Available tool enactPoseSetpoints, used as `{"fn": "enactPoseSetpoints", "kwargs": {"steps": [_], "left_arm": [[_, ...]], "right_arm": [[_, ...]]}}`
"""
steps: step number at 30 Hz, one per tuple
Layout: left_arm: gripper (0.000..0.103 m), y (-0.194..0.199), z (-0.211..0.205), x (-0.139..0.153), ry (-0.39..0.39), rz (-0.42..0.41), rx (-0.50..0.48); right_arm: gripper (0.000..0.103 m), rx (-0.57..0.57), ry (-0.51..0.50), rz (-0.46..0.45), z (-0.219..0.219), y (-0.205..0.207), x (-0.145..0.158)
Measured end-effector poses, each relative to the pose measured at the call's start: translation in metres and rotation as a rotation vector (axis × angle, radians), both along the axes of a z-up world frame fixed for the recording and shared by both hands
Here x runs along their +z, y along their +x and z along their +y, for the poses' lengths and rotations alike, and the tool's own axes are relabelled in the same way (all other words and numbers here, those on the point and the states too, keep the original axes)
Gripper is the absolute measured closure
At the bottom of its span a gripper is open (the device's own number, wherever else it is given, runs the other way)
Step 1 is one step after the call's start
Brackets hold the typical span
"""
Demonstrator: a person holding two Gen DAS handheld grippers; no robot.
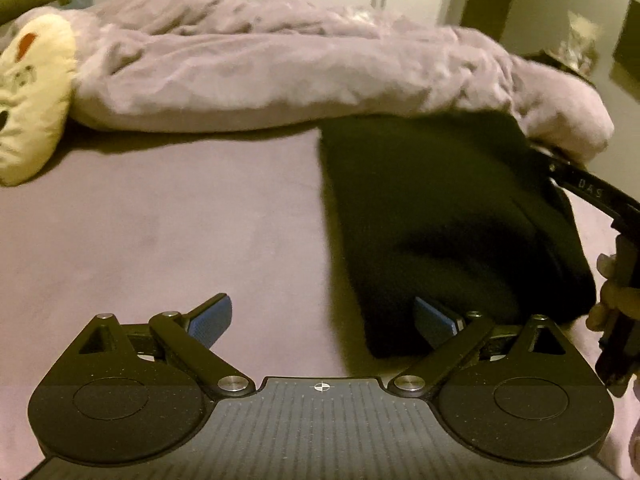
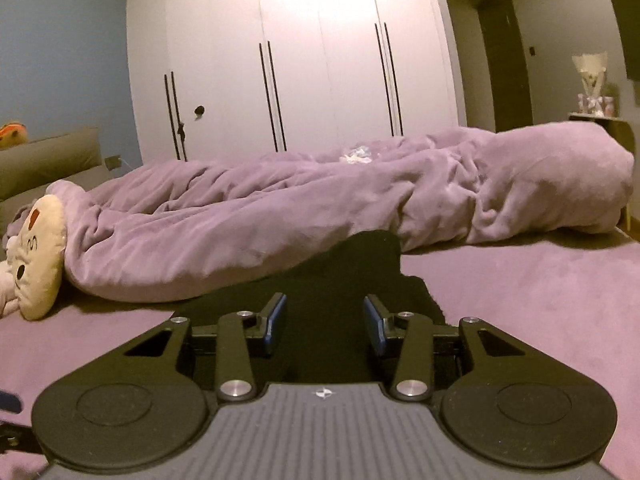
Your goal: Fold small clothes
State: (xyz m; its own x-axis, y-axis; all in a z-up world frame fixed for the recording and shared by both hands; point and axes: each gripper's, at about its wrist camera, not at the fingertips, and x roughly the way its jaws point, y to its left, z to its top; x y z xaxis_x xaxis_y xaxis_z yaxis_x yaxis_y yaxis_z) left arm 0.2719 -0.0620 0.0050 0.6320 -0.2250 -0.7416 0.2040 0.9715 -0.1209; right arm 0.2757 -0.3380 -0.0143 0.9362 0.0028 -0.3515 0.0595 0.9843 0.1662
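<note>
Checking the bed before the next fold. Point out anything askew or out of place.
The black garment lies folded on the purple sheet, but its far end runs in under the bunched purple duvet, and a flap of it stands up ahead of the open right gripper. Nothing looks spilled or damaged.

Both wrist views face the duvet (image 1: 280, 76) across the bed.

1. Black garment (image 1: 440, 216), right of centre: matt knit-looking cloth, no sheen.
2. Bed sheet (image 1: 160, 240), centre left: smooth, matt mauve cloth with a short nap.
3. Duvet (image 2: 280, 216), across mid-frame: soft, plush, creased cloth.
4. Cushion (image 1: 32, 100), left edge: cream plush fabric.
5. Left gripper (image 1: 324, 320): matt black plastic, bright metal rivets, ribbed blue pads (image 1: 212, 320).
6. Wardrobe (image 2: 320, 60), upper centre: smooth, faintly glossy panels.
</note>
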Motion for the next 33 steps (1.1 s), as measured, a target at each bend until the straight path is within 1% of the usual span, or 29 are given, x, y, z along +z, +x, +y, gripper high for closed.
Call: {"fn": "enactPoseSetpoints", "kwargs": {"steps": [2,4,5,7,8,10,11,13,14,15,16,17,18,20,22,25,26,28,30,31,32,33], "left_arm": [[0.002,0.002,0.009,0.000,-0.019,-0.006,0.049],[0.002,0.008,0.013,0.001,-0.053,0.006,0.073],[0.002,0.011,0.012,0.003,-0.079,0.008,0.079],[0.002,0.015,0.008,0.005,-0.121,-0.011,0.057],[0.002,0.018,0.004,0.005,-0.134,-0.020,0.048],[0.002,0.026,-0.001,0.003,-0.168,-0.034,0.042],[0.002,0.032,-0.003,0.001,-0.186,-0.026,0.043],[0.002,0.045,-0.006,-0.005,-0.215,0.012,0.047],[0.002,0.051,-0.007,-0.008,-0.236,0.043,0.059],[0.002,0.054,-0.008,-0.009,-0.256,0.055,0.059],[0.002,0.056,-0.009,-0.010,-0.274,0.056,0.050],[0.002,0.058,-0.013,-0.011,-0.274,0.047,0.044],[0.002,0.057,-0.017,-0.011,-0.257,0.036,0.049],[0.002,0.060,-0.030,-0.014,-0.192,0.001,0.050],[0.002,0.065,-0.038,-0.015,-0.149,-0.023,0.066],[0.002,0.072,-0.043,-0.008,-0.136,-0.057,0.097],[0.002,0.073,-0.044,-0.006,-0.145,-0.071,0.109],[0.002,0.077,-0.046,-0.004,-0.168,-0.086,0.118],[0.002,0.085,-0.053,-0.003,-0.160,-0.103,0.127],[0.002,0.090,-0.056,-0.002,-0.160,-0.130,0.133],[0.002,0.095,-0.060,-0.001,-0.162,-0.169,0.152],[0.002,0.099,-0.064,-0.002,-0.164,-0.192,0.172]], "right_arm": [[0.061,0.002,-0.037,0.016,0.005,0.002,-0.006],[0.060,0.011,-0.111,0.078,0.012,0.009,-0.021],[0.060,0.016,-0.148,0.111,0.014,0.013,-0.032],[0.060,0.019,-0.202,0.127,0.012,0.014,-0.050],[0.060,0.022,-0.208,0.117,0.009,0.013,-0.054],[0.060,0.035,-0.185,0.115,0.001,0.015,-0.057],[0.059,0.037,-0.171,0.123,-0.001,0.015,-0.055],[0.058,0.030,-0.191,0.136,0.000,0.011,-0.048],[0.049,0.015,-0.199,0.138,0.001,0.006,-0.044],[0.044,0.007,-0.188,0.138,-0.001,0.000,-0.040],[0.042,0.008,-0.169,0.136,-0.004,-0.004,-0.039],[0.041,0.007,-0.142,0.135,-0.008,-0.011,-0.037],[0.042,-0.002,-0.113,0.133,-0.012,-0.017,-0.037],[0.042,-0.025,-0.063,0.130,-0.018,-0.027,-0.035],[0.042,-0.043,-0.030,0.101,-0.019,-0.032,-0.030],[0.041,-0.026,-0.053,0.032,-0.011,-0.028,-0.017],[0.041,-0.020,-0.068,0.010,-0.008,-0.025,-0.013],[0.040,-0.015,-0.072,-0.004,-0.002,-0.016,-0.010],[0.040,-0.022,-0.081,-0.022,0.005,-0.003,-0.005],[0.039,-0.039,-0.079,-0.037,0.008,0.001,0.000],[0.034,-0.055,-0.057,-0.058,0.009,0.008,0.005],[0.025,-0.070,-0.028,-0.076,0.011,0.016,0.009]]}}
